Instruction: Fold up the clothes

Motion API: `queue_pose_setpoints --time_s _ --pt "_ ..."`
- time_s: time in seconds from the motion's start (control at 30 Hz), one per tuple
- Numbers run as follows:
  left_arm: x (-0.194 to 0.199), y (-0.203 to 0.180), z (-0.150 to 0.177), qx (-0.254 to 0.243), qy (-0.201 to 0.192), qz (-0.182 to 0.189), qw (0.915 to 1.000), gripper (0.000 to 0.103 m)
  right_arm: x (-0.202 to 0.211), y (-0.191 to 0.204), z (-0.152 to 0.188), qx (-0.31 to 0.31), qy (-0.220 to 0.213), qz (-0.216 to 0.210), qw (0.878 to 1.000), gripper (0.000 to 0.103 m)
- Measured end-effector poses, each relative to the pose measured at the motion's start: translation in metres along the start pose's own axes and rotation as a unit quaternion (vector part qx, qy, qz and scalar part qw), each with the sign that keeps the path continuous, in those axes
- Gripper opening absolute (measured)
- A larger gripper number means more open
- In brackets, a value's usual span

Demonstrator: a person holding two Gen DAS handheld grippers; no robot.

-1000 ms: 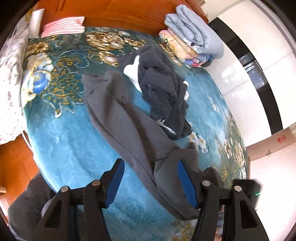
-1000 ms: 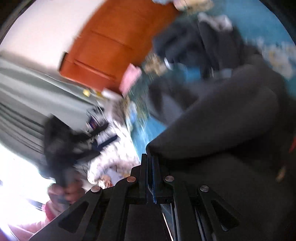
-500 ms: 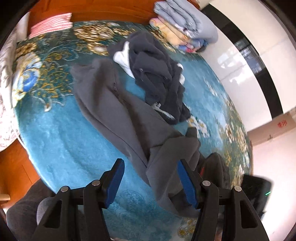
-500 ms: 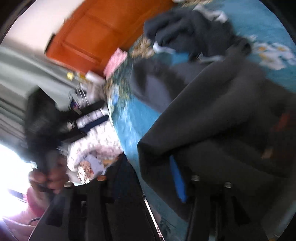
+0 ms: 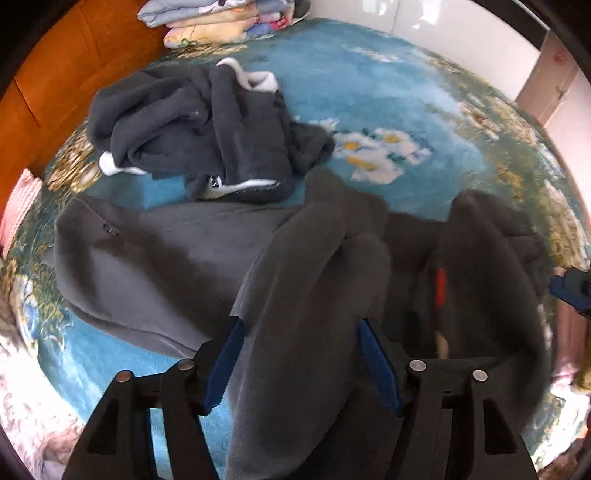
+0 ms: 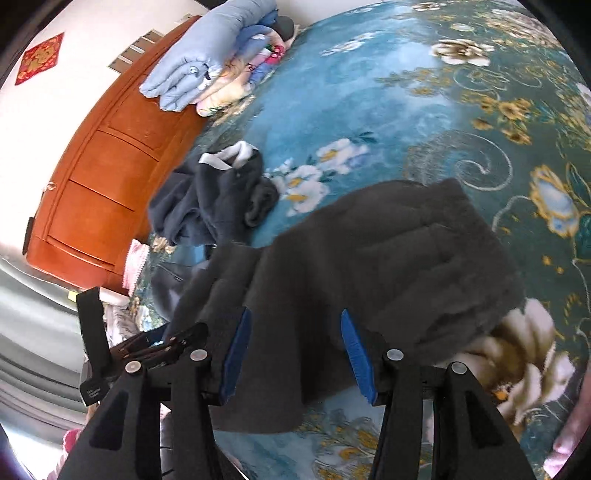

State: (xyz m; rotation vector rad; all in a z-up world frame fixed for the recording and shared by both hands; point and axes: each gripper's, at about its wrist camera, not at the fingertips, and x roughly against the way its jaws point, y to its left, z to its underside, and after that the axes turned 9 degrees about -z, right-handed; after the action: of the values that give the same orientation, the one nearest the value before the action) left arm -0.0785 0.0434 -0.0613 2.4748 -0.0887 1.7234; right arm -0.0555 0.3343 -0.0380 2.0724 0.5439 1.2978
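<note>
Both hand-held grippers, left [image 5: 301,363] and right [image 6: 293,354], stand with jaws apart over the grey fleece [image 5: 159,266] sprawled on the bed [image 5: 399,85]. It looks soft, floppy, bulky; I'd pinch a hemmed edge, not the loose middle.

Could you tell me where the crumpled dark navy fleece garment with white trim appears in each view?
Left wrist: crumpled dark navy fleece garment upper left, beyond the grey trousers.
Right wrist: left of centre.
Shared landmark: stack of folded pastel quilts against the orange wooden headboard.
</note>
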Motion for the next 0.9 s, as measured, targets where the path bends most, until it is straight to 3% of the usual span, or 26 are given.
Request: queue_pose_setpoints --time_s 0.07,0.17,0.23,0.4,0.53,0.7,0.77,0.83,0.9 --pt "-0.002 0.013 0.004 0.023 0.005 0.000 0.9997 0.018 -0.005 -0.004 0.000 -0.003 0.005 0.001 1.000 0.052" --pt "0.004 0.042 0.011 0.074 -0.003 -0.004 0.9972 0.006 -0.017 -0.005 -0.004 -0.009 0.011 -0.006 1.000 0.053" --pt "0.013 0.070 0.016 0.131 -0.015 -0.005 0.9913 0.005 -0.027 0.003 -0.010 -0.003 0.015 -0.010 1.000 0.061" --pt "0.024 0.138 0.039 0.254 -0.021 0.002 0.9669 0.004 -0.068 0.033 -0.037 0.022 0.038 -0.012 0.999 0.061" --pt "0.026 0.172 0.060 0.314 -0.013 0.009 0.9494 0.004 -0.107 0.041 -0.053 0.023 0.063 0.059 0.996 0.061" --pt "0.016 0.184 0.068 0.337 -0.004 0.023 0.9411 0.004 -0.130 0.025 -0.061 -0.016 0.079 0.148 0.986 0.061" --pt "0.016 0.186 0.071 0.336 -0.005 0.026 0.9414 0.004 -0.129 0.015 -0.060 -0.027 0.084 0.161 0.983 0.049" --pt "0.018 0.185 0.072 0.336 -0.007 0.032 0.9412 0.004 -0.119 0.005 -0.060 -0.044 0.082 0.154 0.984 0.025" --pt "0.019 0.186 0.073 0.337 -0.009 0.039 0.9407 0.004 -0.104 -0.001 -0.057 -0.056 0.079 0.137 0.986 0.009"
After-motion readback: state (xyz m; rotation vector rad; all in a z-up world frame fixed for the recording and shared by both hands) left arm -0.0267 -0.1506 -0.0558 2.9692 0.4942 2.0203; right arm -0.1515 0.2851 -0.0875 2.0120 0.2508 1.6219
